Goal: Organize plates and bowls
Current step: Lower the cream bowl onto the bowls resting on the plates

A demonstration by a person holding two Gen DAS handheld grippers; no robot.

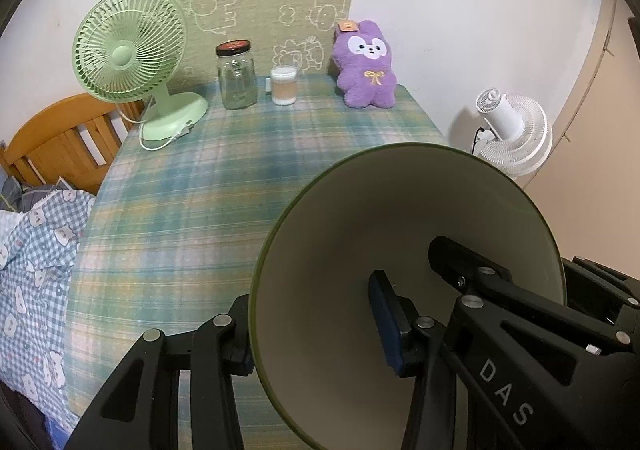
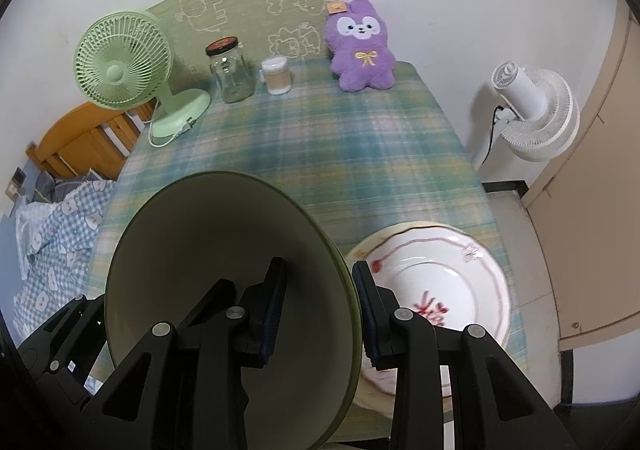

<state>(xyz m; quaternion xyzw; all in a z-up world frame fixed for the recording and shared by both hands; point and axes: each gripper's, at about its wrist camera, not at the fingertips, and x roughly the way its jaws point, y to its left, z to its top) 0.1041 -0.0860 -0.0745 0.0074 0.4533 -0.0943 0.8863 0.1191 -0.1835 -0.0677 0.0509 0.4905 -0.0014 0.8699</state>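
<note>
A cream bowl with a green rim (image 1: 400, 218) is held above the plaid table by both grippers. My left gripper (image 1: 316, 330) is shut on the bowl's left rim, one finger inside, one outside. My right gripper (image 2: 320, 310) is shut on the bowl's (image 2: 208, 250) right rim in the same way. In the left wrist view the right gripper's black body (image 1: 520, 310) reaches into the bowl from the right. A white plate with red pattern (image 2: 440, 278) lies on the table at the near right, under and beside the right gripper.
At the table's far end stand a green desk fan (image 1: 128, 54), a glass jar with a dark lid (image 1: 236, 74), a small cup (image 1: 284, 84) and a purple plush rabbit (image 1: 366, 66). A white fan (image 2: 532, 110) stands on the floor to the right; a bed (image 2: 60, 218) lies left.
</note>
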